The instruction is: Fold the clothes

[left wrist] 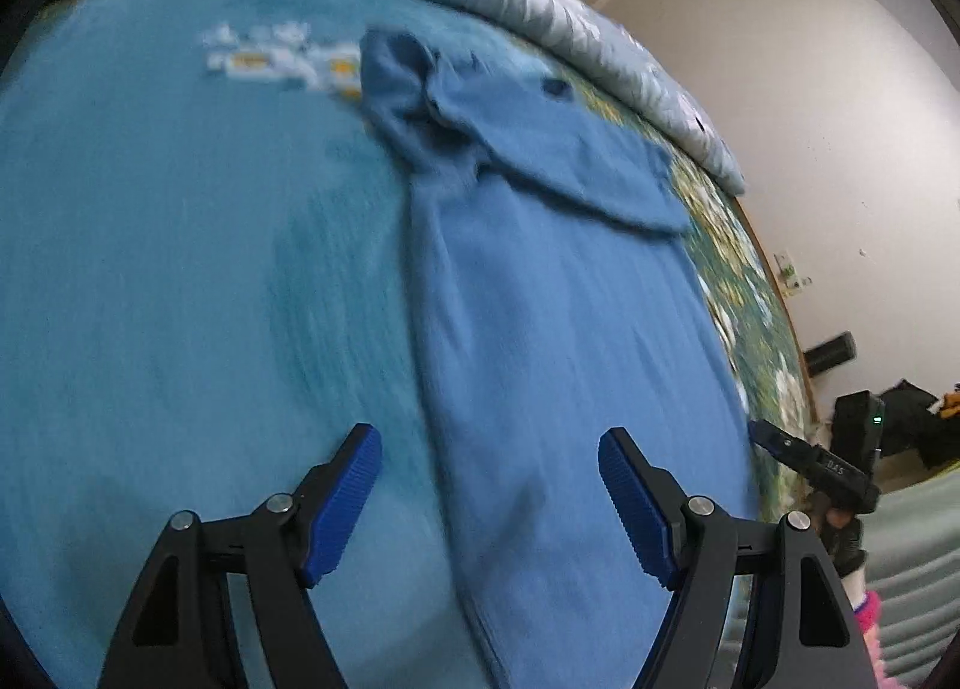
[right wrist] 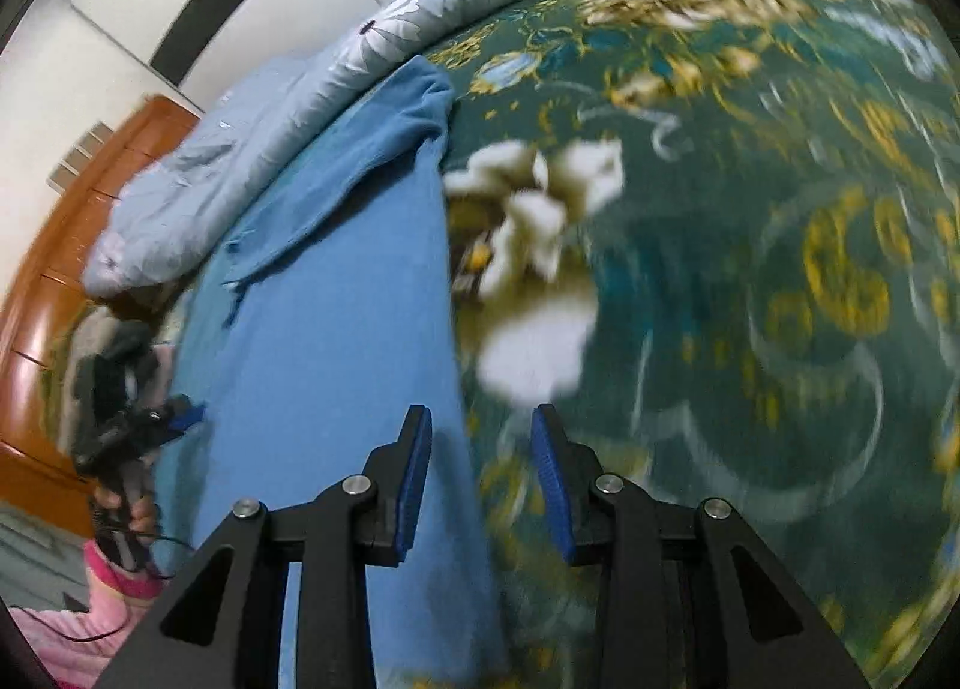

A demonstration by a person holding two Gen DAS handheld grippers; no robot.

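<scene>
A blue shirt (left wrist: 540, 281) lies flat on the bed (left wrist: 180, 269), collar at the far end, one sleeve folded across its chest. The left gripper (left wrist: 489, 500) hangs over the shirt's near left edge, fingers (left wrist: 348, 503) spread wide, gripping nothing. The right gripper (right wrist: 480, 479) hangs over the shirt's right edge, fingers (right wrist: 414, 479) partly apart, nothing between them.
</scene>
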